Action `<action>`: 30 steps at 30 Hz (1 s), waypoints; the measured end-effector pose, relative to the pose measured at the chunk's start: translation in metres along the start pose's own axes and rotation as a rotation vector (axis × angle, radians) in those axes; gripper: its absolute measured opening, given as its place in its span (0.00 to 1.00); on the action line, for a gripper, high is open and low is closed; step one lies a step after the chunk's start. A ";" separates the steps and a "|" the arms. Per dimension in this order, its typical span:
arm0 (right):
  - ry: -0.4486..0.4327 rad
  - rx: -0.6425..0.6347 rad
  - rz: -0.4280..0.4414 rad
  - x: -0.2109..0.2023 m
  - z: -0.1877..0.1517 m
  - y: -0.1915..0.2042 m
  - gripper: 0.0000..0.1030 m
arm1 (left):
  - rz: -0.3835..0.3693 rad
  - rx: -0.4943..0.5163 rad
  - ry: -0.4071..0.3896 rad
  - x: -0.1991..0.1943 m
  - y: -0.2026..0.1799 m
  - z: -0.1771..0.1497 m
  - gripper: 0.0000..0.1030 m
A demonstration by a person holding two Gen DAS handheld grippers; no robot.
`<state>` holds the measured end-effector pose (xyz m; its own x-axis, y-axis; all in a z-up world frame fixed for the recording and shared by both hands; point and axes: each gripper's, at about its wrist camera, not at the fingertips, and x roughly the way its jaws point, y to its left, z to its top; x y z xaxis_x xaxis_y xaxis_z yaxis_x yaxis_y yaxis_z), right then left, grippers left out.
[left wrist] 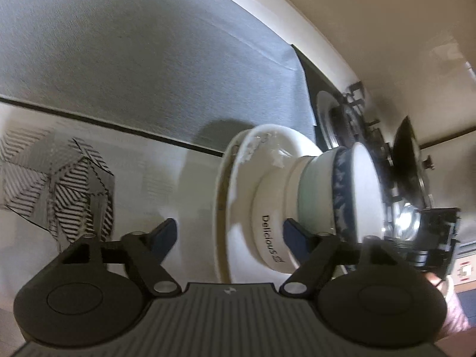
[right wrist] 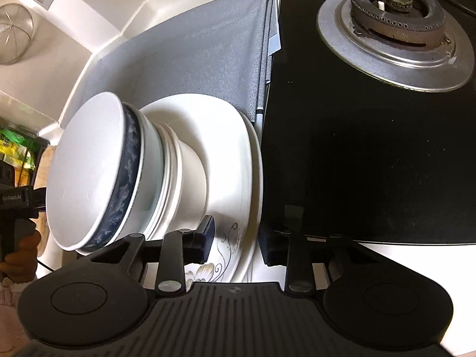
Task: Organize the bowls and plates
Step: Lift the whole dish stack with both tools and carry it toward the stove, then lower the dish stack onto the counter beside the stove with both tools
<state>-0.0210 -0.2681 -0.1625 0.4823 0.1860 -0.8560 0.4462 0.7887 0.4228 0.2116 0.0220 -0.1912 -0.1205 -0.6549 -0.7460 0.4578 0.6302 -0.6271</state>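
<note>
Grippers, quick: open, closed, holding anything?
Left gripper: fingers open, nothing gripped.
Right gripper: fingers straddle the plate rim; whether they grip cannot be told.

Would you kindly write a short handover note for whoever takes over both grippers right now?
Left gripper: open, straddling the plates at their rim, pads clear.
Right gripper: jaws narrow around the floral plate rim on the gas hob side; grip unclear.
Things: nested bowls, blue-banded bowl on top, standing on the plates beside the hob.
Done: stacking looks complete.
Left: probably grip both sides and move the stack.
</note>
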 end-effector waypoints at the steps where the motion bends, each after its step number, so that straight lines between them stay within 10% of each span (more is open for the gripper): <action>1: 0.005 -0.009 -0.008 0.000 0.001 0.002 0.33 | -0.018 -0.007 0.007 0.001 0.000 0.000 0.72; 30: 0.065 -0.016 -0.036 0.027 0.039 0.033 0.33 | -0.014 -0.102 -0.111 -0.014 0.018 0.024 0.62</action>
<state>0.0357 -0.2598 -0.1604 0.4157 0.1948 -0.8884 0.4504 0.8045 0.3872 0.2431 0.0323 -0.1866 -0.0259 -0.7024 -0.7113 0.3646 0.6558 -0.6610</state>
